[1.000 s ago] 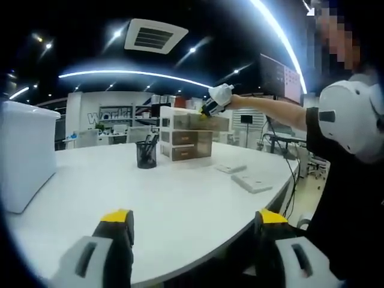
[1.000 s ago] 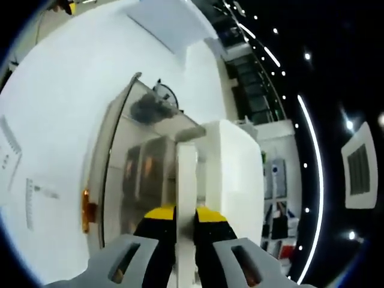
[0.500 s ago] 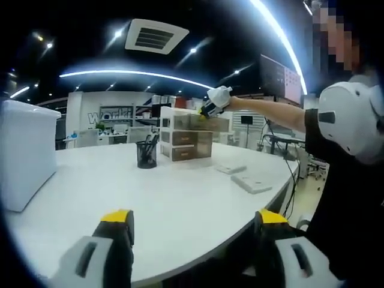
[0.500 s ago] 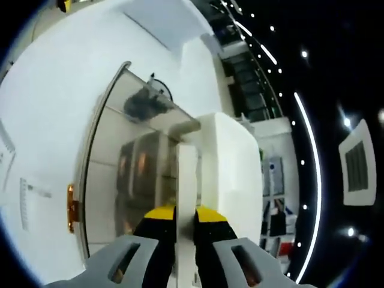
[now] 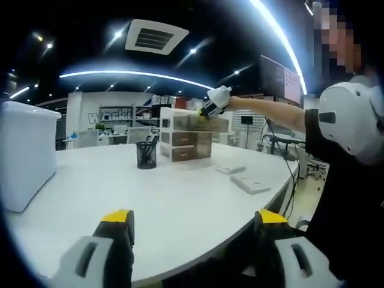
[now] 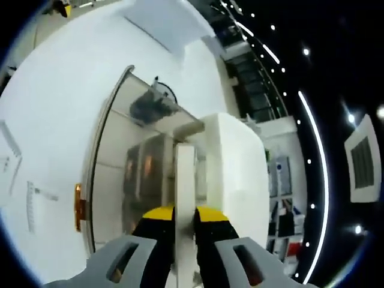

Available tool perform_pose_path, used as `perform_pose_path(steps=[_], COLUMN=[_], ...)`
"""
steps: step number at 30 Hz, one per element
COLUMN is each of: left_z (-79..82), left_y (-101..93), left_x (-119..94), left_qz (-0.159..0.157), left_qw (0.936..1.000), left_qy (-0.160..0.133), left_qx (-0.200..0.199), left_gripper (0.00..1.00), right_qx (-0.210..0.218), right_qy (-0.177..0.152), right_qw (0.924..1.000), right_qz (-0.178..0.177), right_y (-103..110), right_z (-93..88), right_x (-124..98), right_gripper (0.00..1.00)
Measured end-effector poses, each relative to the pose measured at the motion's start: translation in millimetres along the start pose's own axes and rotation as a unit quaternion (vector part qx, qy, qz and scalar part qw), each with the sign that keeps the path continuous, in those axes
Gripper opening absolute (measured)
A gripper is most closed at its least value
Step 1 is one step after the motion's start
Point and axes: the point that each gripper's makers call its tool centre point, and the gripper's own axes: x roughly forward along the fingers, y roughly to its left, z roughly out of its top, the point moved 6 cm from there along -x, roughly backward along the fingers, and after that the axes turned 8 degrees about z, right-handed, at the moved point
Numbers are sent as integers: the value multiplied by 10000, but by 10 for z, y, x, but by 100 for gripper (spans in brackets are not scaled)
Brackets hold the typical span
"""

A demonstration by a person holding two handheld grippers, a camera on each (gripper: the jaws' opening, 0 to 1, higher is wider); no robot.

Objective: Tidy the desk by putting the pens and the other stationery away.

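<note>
"World" shows on the far wall (image 5: pixel 110 115). My right gripper (image 6: pixel 185 217) pinches the drawer (image 6: pixel 185 180) front; my left gripper (image 5: pixel 189 225) hovers wide.

Left gripper (image 5: pixel 191 223): jaws spread wide apart, yellow-tipped, rising from the bottom of the left gripper view with nothing between them. Right gripper (image 6: pixel 185 217): jaws drawn close together, pinching a thin white panel edge (image 6: pixel 184 180) that stands up between the yellow tips. In the left gripper view the person's right arm (image 5: pixel 270 111) extends straight out, its gloved hand (image 5: pixel 217 99) carrying the right gripper at arm's length.
</note>
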Motion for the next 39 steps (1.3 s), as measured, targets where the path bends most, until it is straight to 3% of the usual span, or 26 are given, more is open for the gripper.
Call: perform_pose_path(steps=[7,13,18,21,24,30,32,37,39], left_z=[29,41,60,60,59,78,77,104,120], left_y=[-44,-76,-90,-96,-101,-115,-118,-139,-145], left_x=[8,9,14,22,33,43,58,106,139], left_qz=[-39,-72,-101,-125,-141,-168,-184,-260,-294], left_qw=[10000,10000,9999,9999,9999,9998,9998,9996,9996], left_qy=[-27,-41,-61,-56,-44,-62,-47,-34,-50], left_qx=[31,40,45,45,37,37,31,48,32], left_gripper=[81,81,81,81,81,80,81,81,81], right_qx=[448,1064,1985,2166,2312,2484,2596,2918,2921], right_qy=[-269,-596,-956,-1174,-1346,-1662,-1926,-2576,-2674], right_qw=[9985,9921,9741,9672,9629,9535,9462,9211,9182], right_qz=[160,299,516,624,362,397,153,-49,-111], right_y=[2,0,-5,3,-107,-124,-174,-245,-155], right_z=[11,-3,-65,-63,-70,-25,-3,1,8], right_x=[-76,-105,-98,-101,-183,-304,-401,-661,-787], right_gripper=[18,23,27,27,17,20,22,37,39])
